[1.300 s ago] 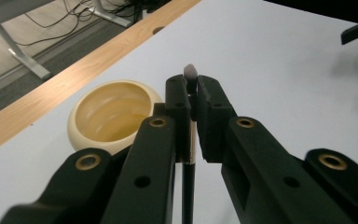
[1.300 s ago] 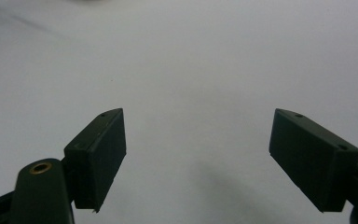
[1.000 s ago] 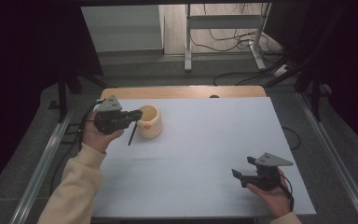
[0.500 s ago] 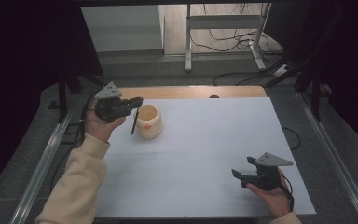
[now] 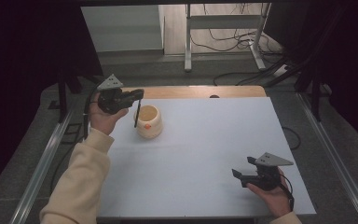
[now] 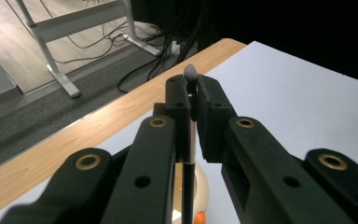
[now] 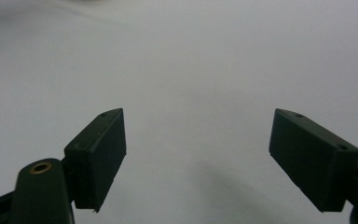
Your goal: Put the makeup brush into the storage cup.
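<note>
Left gripper (image 5: 137, 95) raised over the far-left corner of the white worktop (image 5: 205, 154), forearm in cream sleeve (image 5: 77, 182) reaching forward. Jaws pinch a thin black stick with grey tip (image 6: 189, 140); long axis near vertical, hanging beside the cream round pot with orange mark (image 5: 148, 121). Right gripper (image 5: 242, 176) low at near-right, jaws spread. No legible writing.
</note>
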Available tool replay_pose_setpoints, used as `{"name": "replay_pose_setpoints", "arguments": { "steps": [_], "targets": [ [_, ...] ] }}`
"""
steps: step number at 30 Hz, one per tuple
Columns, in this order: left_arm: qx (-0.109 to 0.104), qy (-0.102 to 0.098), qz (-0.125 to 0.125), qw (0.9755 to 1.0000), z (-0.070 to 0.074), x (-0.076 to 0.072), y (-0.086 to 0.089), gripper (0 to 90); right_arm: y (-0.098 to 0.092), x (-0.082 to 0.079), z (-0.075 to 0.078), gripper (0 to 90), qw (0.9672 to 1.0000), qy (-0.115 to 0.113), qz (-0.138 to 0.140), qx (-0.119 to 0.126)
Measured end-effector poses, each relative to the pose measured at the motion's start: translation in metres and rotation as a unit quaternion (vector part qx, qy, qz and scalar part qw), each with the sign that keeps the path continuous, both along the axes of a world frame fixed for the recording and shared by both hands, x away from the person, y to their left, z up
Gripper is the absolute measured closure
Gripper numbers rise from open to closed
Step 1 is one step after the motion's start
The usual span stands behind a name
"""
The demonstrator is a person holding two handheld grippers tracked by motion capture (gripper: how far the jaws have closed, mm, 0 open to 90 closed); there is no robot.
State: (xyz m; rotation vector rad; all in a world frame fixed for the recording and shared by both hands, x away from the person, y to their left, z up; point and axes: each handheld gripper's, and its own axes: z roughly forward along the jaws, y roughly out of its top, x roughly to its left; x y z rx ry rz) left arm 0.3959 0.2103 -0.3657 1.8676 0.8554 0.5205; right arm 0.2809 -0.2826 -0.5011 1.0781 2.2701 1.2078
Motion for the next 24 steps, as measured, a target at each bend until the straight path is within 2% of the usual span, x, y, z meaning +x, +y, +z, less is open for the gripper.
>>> {"name": "replay_pose_setpoints", "arguments": {
  "steps": [12, 16, 20, 24],
  "targets": [
    [-0.015, -0.005, 0.014, 0.9998, 0.004, 0.016, -0.003, 84.0, 0.000, 0.000, 0.000, 18.9, 1.0000, 0.000, 0.000, -0.001],
    [-0.026, -0.004, 0.017, 0.9995, 0.005, 0.022, -0.005, 84.1, 0.000, 0.000, -0.001, 18.9, 1.0000, 0.001, 0.001, -0.001],
    [-0.027, -0.007, 0.019, 0.9994, 0.007, 0.026, -0.007, 84.1, 0.000, 0.001, -0.001, 18.9, 1.0000, 0.001, 0.000, -0.001],
    [-0.040, -0.011, 0.024, 0.9989, 0.006, 0.032, -0.009, 84.0, 0.000, 0.001, -0.001, 18.9, 1.0000, 0.001, 0.001, 0.000]
  ]
}}
